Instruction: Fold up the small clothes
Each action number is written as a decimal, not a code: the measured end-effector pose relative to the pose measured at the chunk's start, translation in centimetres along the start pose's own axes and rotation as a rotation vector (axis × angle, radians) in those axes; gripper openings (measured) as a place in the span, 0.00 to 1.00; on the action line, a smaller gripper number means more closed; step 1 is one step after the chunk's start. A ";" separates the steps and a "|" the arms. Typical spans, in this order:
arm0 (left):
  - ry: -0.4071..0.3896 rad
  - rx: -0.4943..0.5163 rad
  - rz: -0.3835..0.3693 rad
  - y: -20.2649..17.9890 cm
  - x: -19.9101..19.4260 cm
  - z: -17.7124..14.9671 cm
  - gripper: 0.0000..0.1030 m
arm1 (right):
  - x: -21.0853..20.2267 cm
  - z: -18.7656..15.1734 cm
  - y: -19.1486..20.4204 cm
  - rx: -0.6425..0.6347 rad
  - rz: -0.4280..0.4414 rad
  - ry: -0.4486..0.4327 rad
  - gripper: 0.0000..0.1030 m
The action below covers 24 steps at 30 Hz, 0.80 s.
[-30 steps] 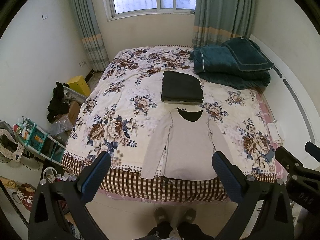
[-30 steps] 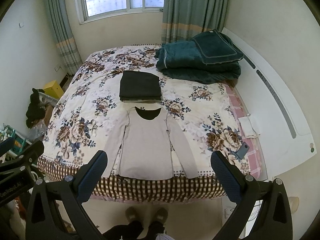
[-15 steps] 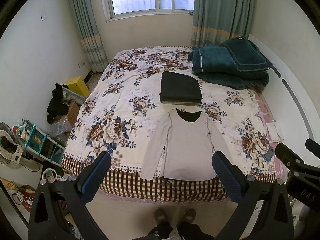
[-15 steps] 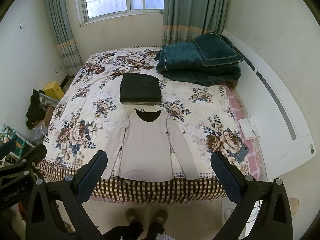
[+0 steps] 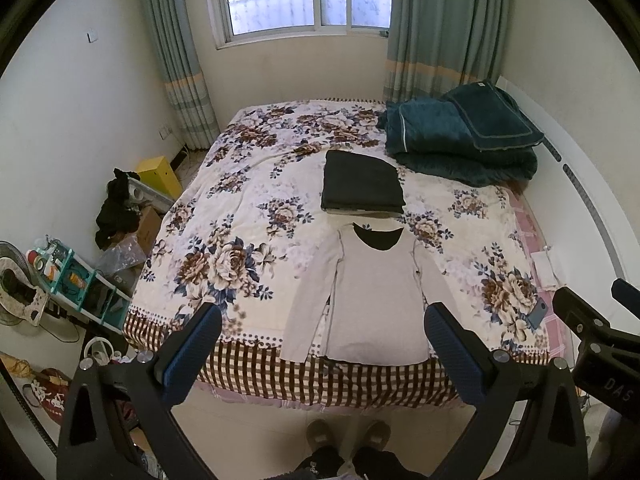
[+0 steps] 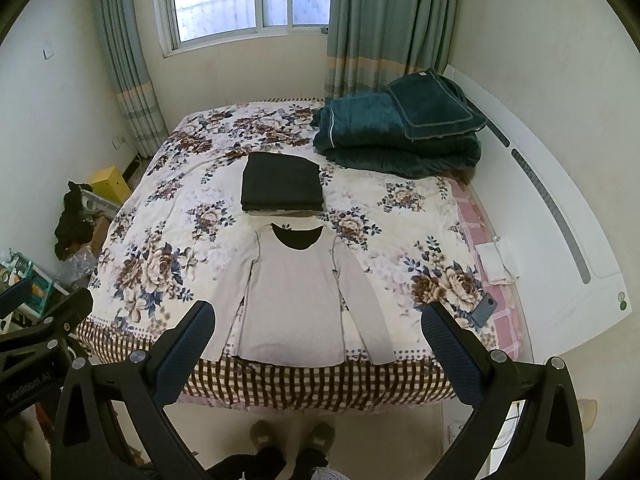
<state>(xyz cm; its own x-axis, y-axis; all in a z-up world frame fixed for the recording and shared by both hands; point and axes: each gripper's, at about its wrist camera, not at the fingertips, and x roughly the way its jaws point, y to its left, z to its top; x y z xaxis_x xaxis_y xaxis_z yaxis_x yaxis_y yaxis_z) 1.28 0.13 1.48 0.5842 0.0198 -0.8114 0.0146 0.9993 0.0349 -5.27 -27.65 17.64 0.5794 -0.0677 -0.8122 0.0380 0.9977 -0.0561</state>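
A light grey long-sleeved top lies flat, sleeves spread, at the near edge of the floral bed; it also shows in the right wrist view. A folded dark garment lies just beyond its collar, also in the right wrist view. My left gripper is open and empty, held high above the floor before the bed edge. My right gripper is open and empty at a similar height beside it.
Folded teal blankets lie at the far right of the bed. A phone and a white cloth lie at the right edge. Clutter and a teal shelf stand on the floor to the left.
Both cameras have pulled back and tilted up slightly, so the bed sits a little farther and lower in view. The clothes have not moved.
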 end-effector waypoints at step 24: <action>-0.038 0.005 -0.014 -0.6 -0.4 -0.3 1.00 | -0.1 0.0 -0.1 0.022 -0.003 0.006 1.00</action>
<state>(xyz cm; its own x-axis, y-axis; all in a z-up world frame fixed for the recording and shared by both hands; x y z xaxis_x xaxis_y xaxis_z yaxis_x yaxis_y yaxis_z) 0.76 -0.46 1.64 0.6142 0.0041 -0.7892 0.0270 0.9993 0.0262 -5.27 -27.72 17.72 0.5747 -0.0706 -0.8153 0.0578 0.9973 -0.0456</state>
